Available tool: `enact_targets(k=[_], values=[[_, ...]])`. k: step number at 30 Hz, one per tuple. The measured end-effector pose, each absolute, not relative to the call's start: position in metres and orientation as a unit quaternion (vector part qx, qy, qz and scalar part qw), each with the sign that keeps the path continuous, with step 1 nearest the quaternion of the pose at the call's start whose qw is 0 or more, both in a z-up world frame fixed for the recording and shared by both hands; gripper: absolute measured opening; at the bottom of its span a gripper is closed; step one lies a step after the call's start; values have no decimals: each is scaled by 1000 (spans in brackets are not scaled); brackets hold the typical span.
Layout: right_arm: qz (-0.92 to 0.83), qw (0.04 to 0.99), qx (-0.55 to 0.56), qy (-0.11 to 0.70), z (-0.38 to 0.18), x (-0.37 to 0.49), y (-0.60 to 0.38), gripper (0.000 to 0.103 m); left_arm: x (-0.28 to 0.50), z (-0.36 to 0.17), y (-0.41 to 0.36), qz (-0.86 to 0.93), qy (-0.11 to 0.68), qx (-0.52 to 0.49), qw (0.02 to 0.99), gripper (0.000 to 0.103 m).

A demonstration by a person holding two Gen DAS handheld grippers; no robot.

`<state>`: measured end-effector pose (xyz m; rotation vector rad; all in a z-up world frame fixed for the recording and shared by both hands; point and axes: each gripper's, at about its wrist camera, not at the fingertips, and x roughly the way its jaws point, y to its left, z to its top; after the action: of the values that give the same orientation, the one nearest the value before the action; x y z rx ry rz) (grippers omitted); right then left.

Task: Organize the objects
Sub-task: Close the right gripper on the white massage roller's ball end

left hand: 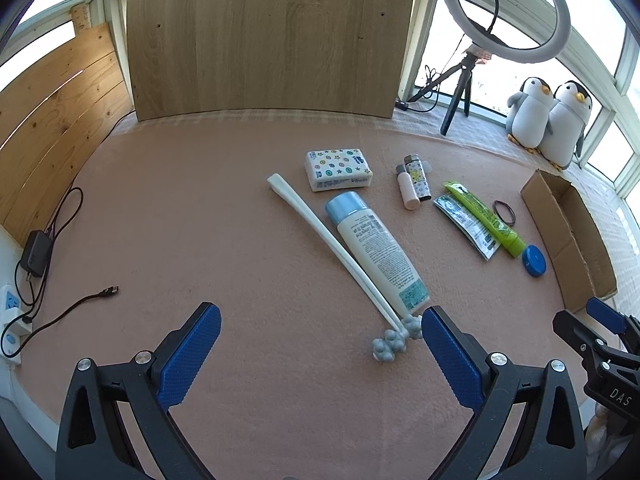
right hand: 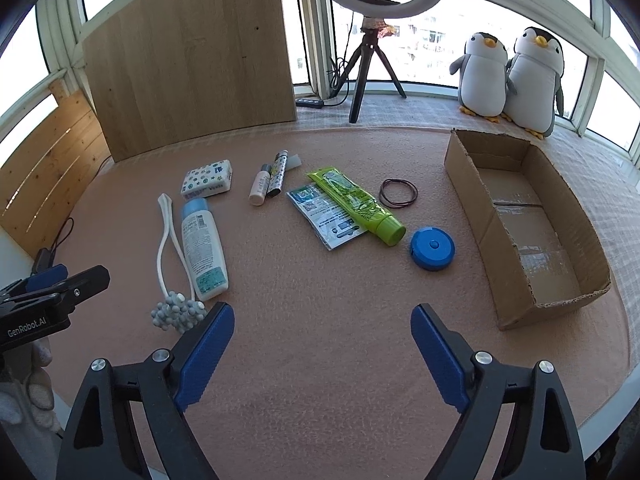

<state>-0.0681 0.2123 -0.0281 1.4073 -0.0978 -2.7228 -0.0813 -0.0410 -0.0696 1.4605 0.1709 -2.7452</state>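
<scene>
Both grippers, left (left hand: pixel 320 354) and right (right hand: pixel 322 354), are wide open and hold nothing. All the things lie on the pink worktop (right hand: pixel 320 300), and the box (right hand: pixel 532 296) is empty. The bottle (right hand: pixel 202 250) touches the massager (right hand: pixel 172 280), so grabbing one could drag the other.

"GenRobot.AI" on left claw (right hand: pixel 52 280) (right claw (left hand: pixel 600 320): "DAS")

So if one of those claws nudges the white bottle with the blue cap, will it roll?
Probably: the white bottle lies on its side and looks rounded. The fuzzy pink mat should slow it, and its smooth plastic may slip between pads.
</scene>
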Motion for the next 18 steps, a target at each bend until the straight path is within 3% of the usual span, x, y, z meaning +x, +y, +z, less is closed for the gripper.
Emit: enact_targets(k=[10,15,18], values=[[-877,52,477,-36,-40,-73,204,77,-122,-100,-38,-867,51,496,12,83],[-870,55,488,-44,-49,-73,204,75,-137,-114,-31,-859,58,508,-5,79],[-869,56,490,-44,-51,-73,203,75,-145,-126,-29,-851,61,522,-8,69]])
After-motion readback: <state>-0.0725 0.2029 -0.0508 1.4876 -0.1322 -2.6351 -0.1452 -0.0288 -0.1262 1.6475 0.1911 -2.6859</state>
